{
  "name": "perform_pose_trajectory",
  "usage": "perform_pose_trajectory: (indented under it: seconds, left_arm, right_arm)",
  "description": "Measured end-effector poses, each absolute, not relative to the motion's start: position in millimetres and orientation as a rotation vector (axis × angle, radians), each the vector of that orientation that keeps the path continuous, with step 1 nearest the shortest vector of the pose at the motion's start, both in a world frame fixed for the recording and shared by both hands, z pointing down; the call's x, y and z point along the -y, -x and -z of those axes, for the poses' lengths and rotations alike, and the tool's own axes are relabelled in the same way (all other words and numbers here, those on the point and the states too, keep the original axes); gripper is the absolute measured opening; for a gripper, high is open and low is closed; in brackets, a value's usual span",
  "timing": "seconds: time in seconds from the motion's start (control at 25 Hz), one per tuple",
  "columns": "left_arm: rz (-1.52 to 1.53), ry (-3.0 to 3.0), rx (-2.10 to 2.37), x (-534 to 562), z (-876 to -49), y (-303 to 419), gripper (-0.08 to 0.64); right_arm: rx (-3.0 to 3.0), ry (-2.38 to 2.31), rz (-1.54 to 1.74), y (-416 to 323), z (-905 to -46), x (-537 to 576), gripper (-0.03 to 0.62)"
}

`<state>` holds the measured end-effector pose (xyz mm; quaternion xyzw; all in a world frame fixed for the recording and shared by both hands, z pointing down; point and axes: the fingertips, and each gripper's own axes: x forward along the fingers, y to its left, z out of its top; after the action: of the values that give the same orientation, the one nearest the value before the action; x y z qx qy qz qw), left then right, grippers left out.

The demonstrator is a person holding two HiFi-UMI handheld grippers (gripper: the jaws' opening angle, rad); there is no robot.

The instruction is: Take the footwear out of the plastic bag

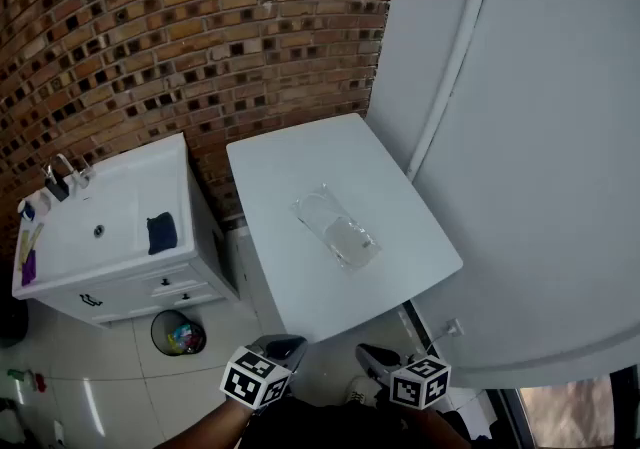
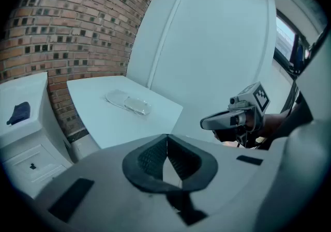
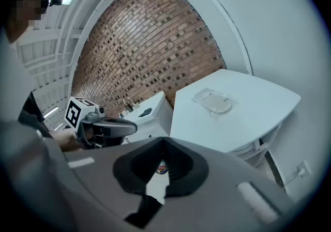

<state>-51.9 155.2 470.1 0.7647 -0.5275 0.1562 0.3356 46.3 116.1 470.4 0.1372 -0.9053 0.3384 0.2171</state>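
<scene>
Plastic bag (image 1: pixel 337 227) lies flat near the middle of the white table (image 1: pixel 285 162); footwear (image 1: pixel 349 238) inside shows only as a pale shape. Left gripper (image 1: pixel 283 347) and right gripper (image 1: pixel 371 357) are both closed on nothing, low and short of the table's near edge. I judge this the approach step. Next: reach in, open the jaws, pin the bag, find its mouth.

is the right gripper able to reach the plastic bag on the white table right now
Probably yes, once it moves in: the plastic bag lies alone on the table, nothing between it and the right gripper. That gripper hangs short of the table's near edge, jaws together, so it must advance and open.
</scene>
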Motion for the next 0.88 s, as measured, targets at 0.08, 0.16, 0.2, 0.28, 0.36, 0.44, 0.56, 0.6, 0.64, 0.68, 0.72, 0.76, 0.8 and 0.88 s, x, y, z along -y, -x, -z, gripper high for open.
perform_pose_trajectory:
  seconds: [0.08, 0.16, 0.2, 0.28, 0.36, 0.44, 0.56, 0.6, 0.64, 0.68, 0.72, 0.76, 0.8, 0.88]
  left_arm:
    - [-0.403, -1.997, 1.375, -156, -469, 54, 0.008]
    - [-0.398, -2.000, 1.376, -157, -468, 58, 0.008]
    - [-0.394, -2.002, 1.377, -157, -467, 60, 0.008]
    - [-0.389, -2.007, 1.377, -157, -466, 64, 0.008]
    - [-0.389, -2.013, 1.371, -159, -466, 69, 0.008]
    - [-0.390, -2.023, 1.362, -163, -468, 75, 0.008]
    - [-0.386, -2.036, 1.353, -169, -469, 89, 0.008]
    - [-0.385, -2.038, 1.351, -171, -470, 94, 0.008]
    - [-0.384, -2.040, 1.346, -172, -471, 99, 0.008]
    - [-0.383, -2.041, 1.338, -174, -473, 103, 0.008]
    - [-0.383, -2.044, 1.328, -176, -475, 106, 0.008]
    - [-0.385, -2.046, 1.317, -178, -478, 108, 0.008]
    - [-0.387, -2.050, 1.305, -179, -479, 111, 0.008]
    - [-0.390, -2.059, 1.282, -181, -483, 115, 0.008]
  right_arm:
    - [2.506, -0.382, -0.935, -44, -470, -117, 0.003]
    - [2.505, -0.385, -0.931, -41, -469, -118, 0.003]
    - [2.504, -0.387, -0.927, -39, -468, -118, 0.003]
    - [2.502, -0.391, -0.921, -35, -467, -118, 0.003]
    - [2.500, -0.400, -0.919, -30, -468, -121, 0.003]
    - [2.499, -0.414, -0.918, -24, -469, -125, 0.003]
    - [2.494, -0.438, -0.914, -13, -470, -133, 0.003]
    - [2.490, -0.445, -0.914, -9, -470, -135, 0.003]
    - [2.487, -0.453, -0.913, -6, -471, -137, 0.003]
    - [2.484, -0.462, -0.912, -3, -472, -140, 0.003]
    - [2.482, -0.471, -0.910, 0, -472, -143, 0.003]
    - [2.481, -0.480, -0.906, 2, -473, -146, 0.003]
    - [2.478, -0.488, -0.900, 4, -473, -148, 0.003]
    - [2.467, -0.503, -0.898, 6, -475, -153, 0.003]
